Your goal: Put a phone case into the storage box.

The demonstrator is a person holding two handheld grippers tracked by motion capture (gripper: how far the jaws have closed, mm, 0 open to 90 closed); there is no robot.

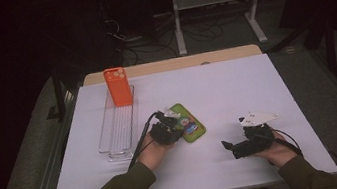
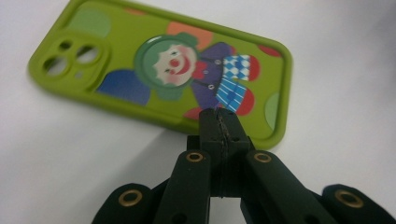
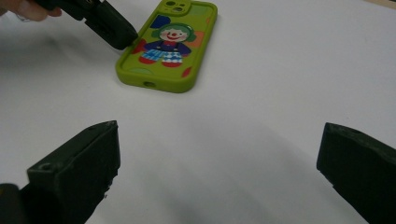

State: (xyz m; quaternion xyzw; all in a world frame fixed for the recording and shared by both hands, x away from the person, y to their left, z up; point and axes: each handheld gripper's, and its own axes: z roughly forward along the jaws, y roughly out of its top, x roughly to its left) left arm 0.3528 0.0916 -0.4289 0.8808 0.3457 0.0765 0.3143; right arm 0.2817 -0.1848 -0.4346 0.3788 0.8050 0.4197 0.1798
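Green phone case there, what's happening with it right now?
A person works at the white table with a claw in each hand. The left claw is shut, its tips at the long edge of the green clown phone case, which lies flat, picture side up; it is not gripped. The right claw waits open nearby, holding nothing. Farther back, an orange phone case stands upright at the far end of a clear tray.
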